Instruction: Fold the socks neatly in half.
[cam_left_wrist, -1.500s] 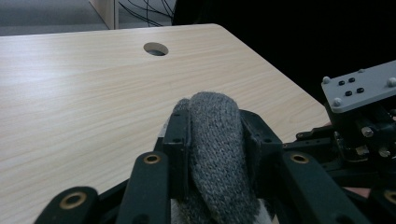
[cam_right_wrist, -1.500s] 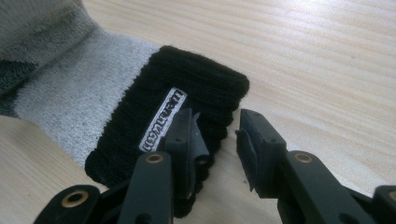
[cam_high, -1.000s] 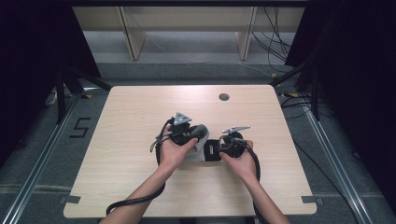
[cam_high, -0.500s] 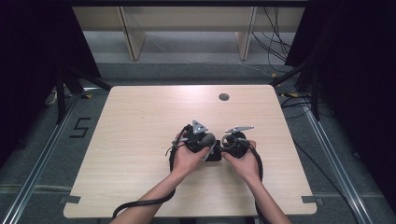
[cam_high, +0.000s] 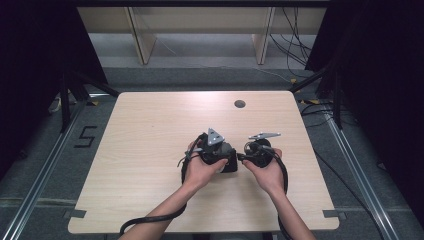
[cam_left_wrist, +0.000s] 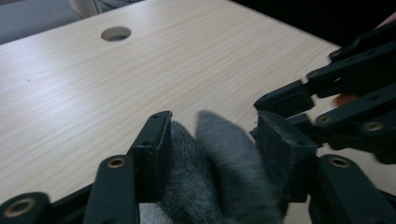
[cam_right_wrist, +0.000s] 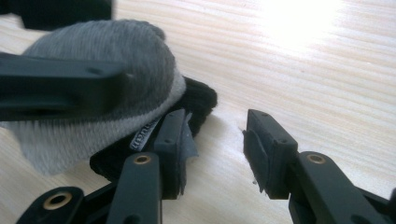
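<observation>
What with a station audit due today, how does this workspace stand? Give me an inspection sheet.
Surface: light wood-grain table with a round hole near its far edge, otherwise bare.
Job's things: grey knitted cloth lying on a black fabric piece.
Clutter: nothing seen.
Grippers: left gripper has just been opening, with the grey cloth between its jaws; right gripper has just been opening, with bare table between its jaws.
Cables: a black cable trails from the left gripper off the near edge.
Surroundings: grey floor with a painted 5, loose wires behind the table.
</observation>
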